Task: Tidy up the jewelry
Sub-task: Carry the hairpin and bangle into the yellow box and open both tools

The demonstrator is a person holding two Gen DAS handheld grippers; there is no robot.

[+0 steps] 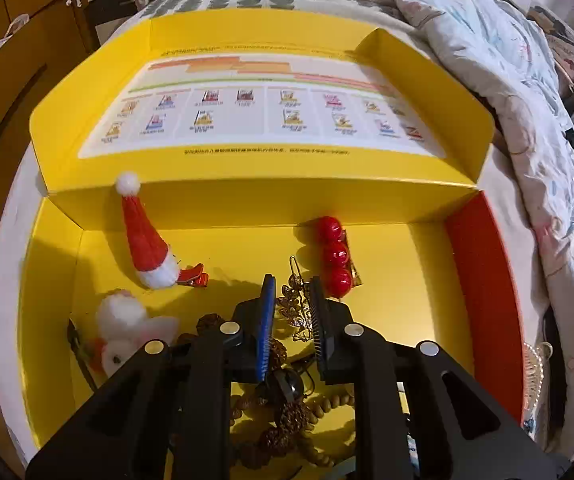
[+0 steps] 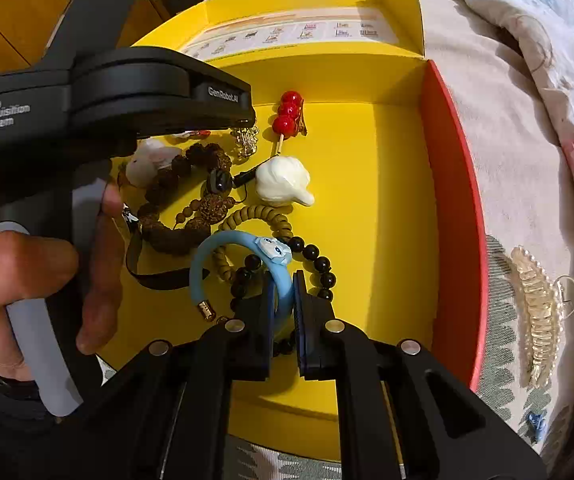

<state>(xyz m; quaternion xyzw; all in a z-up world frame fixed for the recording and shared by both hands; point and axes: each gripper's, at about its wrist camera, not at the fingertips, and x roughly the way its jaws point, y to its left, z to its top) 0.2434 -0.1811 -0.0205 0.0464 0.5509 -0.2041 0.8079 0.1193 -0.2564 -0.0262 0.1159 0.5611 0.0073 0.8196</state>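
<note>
An open yellow box [image 1: 407, 264] lies on a bed and holds the jewelry. My left gripper [image 1: 291, 282] is in the box, its jaws around a gold filigree hair clip [image 1: 295, 312], seemingly closed on it. A Santa-hat clip [image 1: 149, 240], a red-bead clip [image 1: 335, 256] and a white rabbit clip [image 1: 123, 328] lie nearby. My right gripper [image 2: 284, 276] is shut on a light blue bracelet [image 2: 243, 248] above a black bead bracelet [image 2: 319, 264]. Brown bead bracelets [image 2: 191, 208] and a white garlic-shaped piece [image 2: 283, 182] lie beyond.
The box lid [image 1: 255, 120] stands open at the back; the right wall is red [image 2: 455, 184]. A clear hair claw [image 2: 539, 312] lies on the bed outside the box at right. A rumpled duvet [image 1: 487, 40] lies to the right. A hand [image 2: 27, 280] holds the left gripper's handle.
</note>
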